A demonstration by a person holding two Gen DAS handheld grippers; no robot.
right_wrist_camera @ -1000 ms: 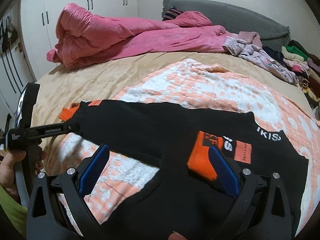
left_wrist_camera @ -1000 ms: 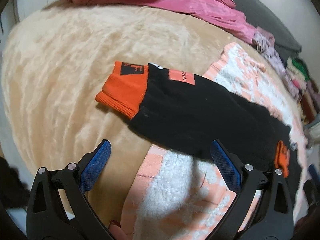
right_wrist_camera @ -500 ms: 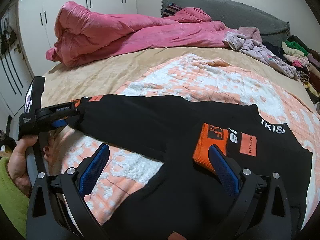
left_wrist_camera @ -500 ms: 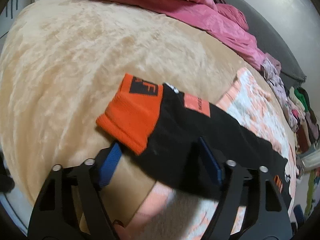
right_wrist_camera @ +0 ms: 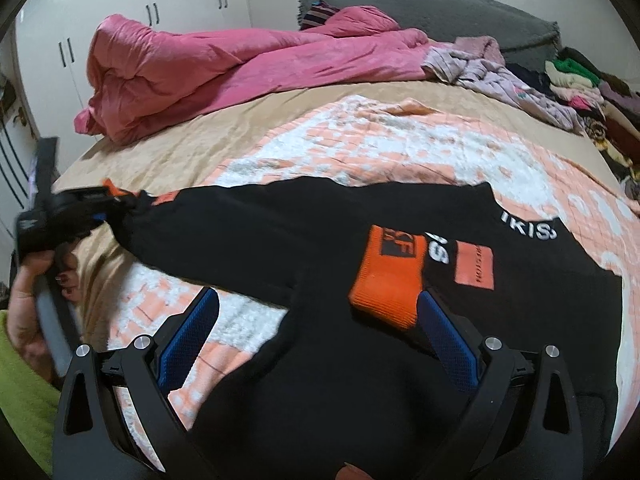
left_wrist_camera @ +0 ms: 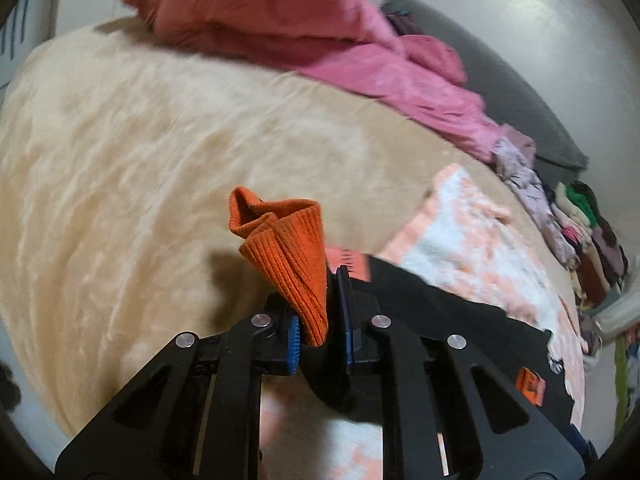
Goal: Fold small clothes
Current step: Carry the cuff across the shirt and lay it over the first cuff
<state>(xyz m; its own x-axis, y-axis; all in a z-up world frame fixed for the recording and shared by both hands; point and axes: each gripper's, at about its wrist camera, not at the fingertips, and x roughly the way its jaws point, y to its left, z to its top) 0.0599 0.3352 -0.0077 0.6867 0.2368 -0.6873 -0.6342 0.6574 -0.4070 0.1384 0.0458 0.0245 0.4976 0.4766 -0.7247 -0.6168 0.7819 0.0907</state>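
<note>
Left gripper (left_wrist_camera: 318, 320): jaws, wide a second ago, now clenched on sweatshirt's orange cuff (left_wrist_camera: 286, 248), sleeve fold starting. Right gripper (right_wrist_camera: 316, 332): jaws released.

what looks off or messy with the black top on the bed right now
One sleeve's orange cuff is scrunched into a bunch in the shut left gripper, while the other cuff lies folded flat on the black sweatshirt. Nothing looks torn or spilled.
</note>
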